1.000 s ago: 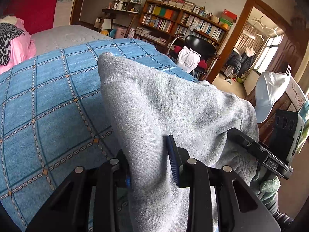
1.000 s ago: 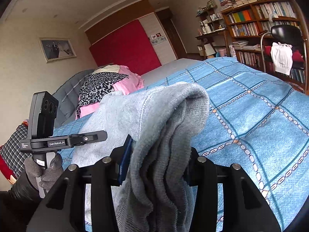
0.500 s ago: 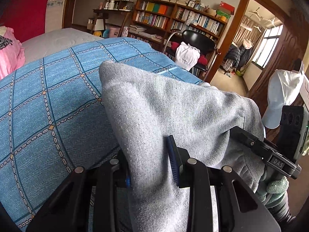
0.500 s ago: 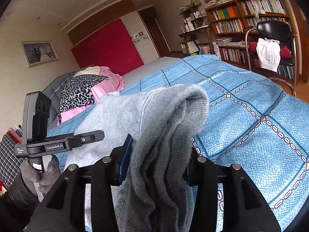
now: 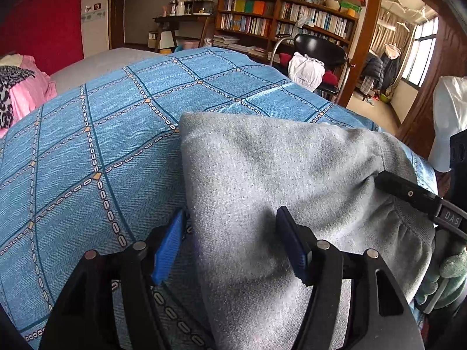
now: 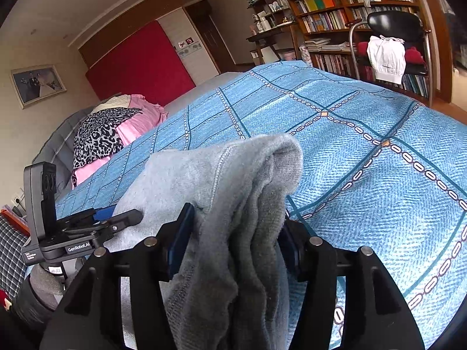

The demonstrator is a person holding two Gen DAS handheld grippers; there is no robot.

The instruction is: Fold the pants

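The grey sweatpants (image 5: 277, 175) lie bunched on the blue checked bedspread (image 5: 102, 134). My left gripper (image 5: 230, 242) has its jaws wide apart; the cloth lies between them, touching the right pad (image 5: 292, 245), with the left pad (image 5: 169, 242) clear of it. My right gripper (image 6: 233, 236) is also opened around a thick folded bundle of the pants (image 6: 233, 180), which fills the gap. Each gripper shows in the other's view, the right one in the left wrist view (image 5: 414, 195) and the left one in the right wrist view (image 6: 96, 221).
Pink and leopard-print clothes (image 6: 111, 128) lie at the head of the bed. A black chair with white cloth (image 5: 309, 64) and bookshelves (image 5: 280, 20) stand beyond the bed's far side. A doorway (image 5: 394, 43) is at the right.
Both grippers have lowered the pants onto the bedspread. The left jaws have opened wide off the cloth, and the right jaws have opened too.
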